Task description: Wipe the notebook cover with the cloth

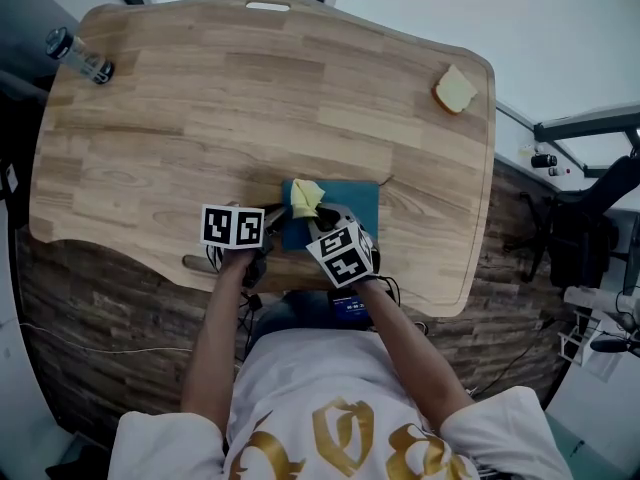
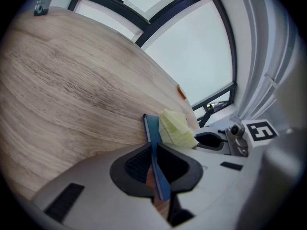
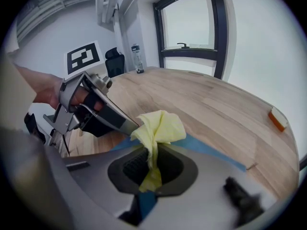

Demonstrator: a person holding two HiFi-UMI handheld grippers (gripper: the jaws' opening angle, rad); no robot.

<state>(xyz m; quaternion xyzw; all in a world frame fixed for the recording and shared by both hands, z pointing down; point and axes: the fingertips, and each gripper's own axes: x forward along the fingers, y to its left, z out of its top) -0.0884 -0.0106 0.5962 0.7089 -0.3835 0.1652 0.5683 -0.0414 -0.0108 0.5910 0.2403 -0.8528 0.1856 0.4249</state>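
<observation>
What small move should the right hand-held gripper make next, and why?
Probably sweep the cloth rightward across the notebook cover. The right hand-held gripper is shut on the yellow cloth, bunched over the cover's left part. The left hand-held gripper pinches the notebook's edge, which should steady it. Bare blue cover lies to the right.

A wooden table (image 1: 200, 118) carries a blue notebook (image 1: 355, 203) at its near edge. A bottle (image 1: 78, 56) stands at the far left corner, a yellow block (image 1: 455, 90) at the far right.
</observation>
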